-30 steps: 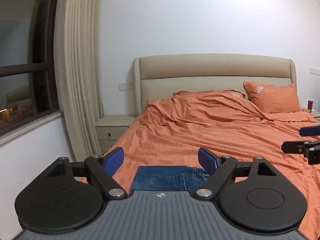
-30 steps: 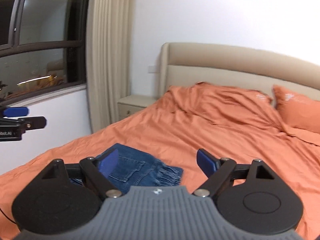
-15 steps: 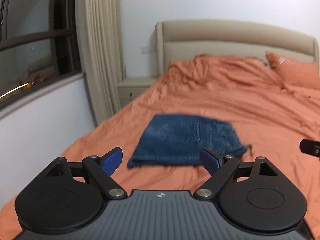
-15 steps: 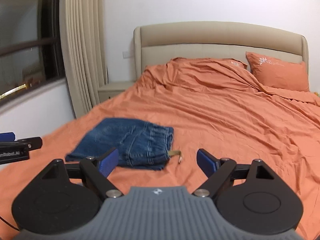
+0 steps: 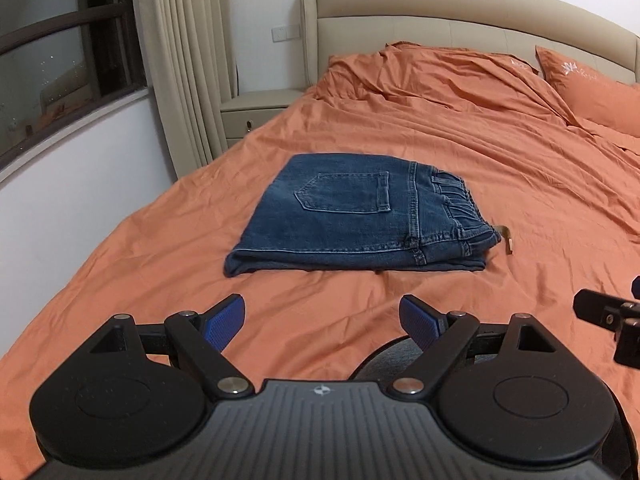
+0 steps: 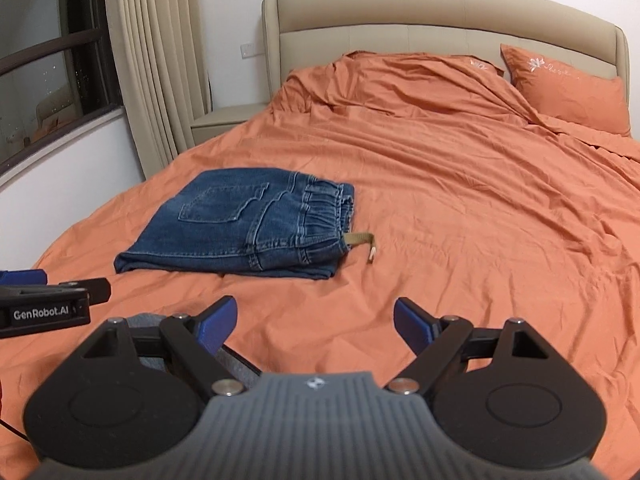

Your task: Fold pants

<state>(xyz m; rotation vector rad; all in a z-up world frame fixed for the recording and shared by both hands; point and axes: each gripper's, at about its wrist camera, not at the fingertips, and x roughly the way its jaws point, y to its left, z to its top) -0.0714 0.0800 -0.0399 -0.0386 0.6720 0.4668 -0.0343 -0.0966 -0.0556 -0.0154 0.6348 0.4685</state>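
The blue denim pants [image 5: 360, 212] lie folded in a flat rectangle on the orange bed sheet [image 5: 500, 168], back pocket up, elastic waistband to the right. They also show in the right wrist view [image 6: 244, 224], with a khaki drawstring [image 6: 362, 240] trailing off the waistband. My left gripper [image 5: 322, 322] is open and empty, held back from the pants' near edge. My right gripper [image 6: 314, 322] is open and empty, nearer than the pants and to their right. Each gripper shows at the edge of the other's view.
A beige padded headboard [image 6: 440, 24] and an orange pillow [image 6: 568, 88] are at the far end. A beige nightstand [image 5: 260, 108], curtain [image 5: 184, 52] and dark window [image 5: 60, 64] stand at the left. The rumpled duvet [image 6: 400, 84] bunches near the headboard.
Both grippers have pulled back and tilted down from the pants, which now lie in full view ahead of the fingers. Both stayed open.
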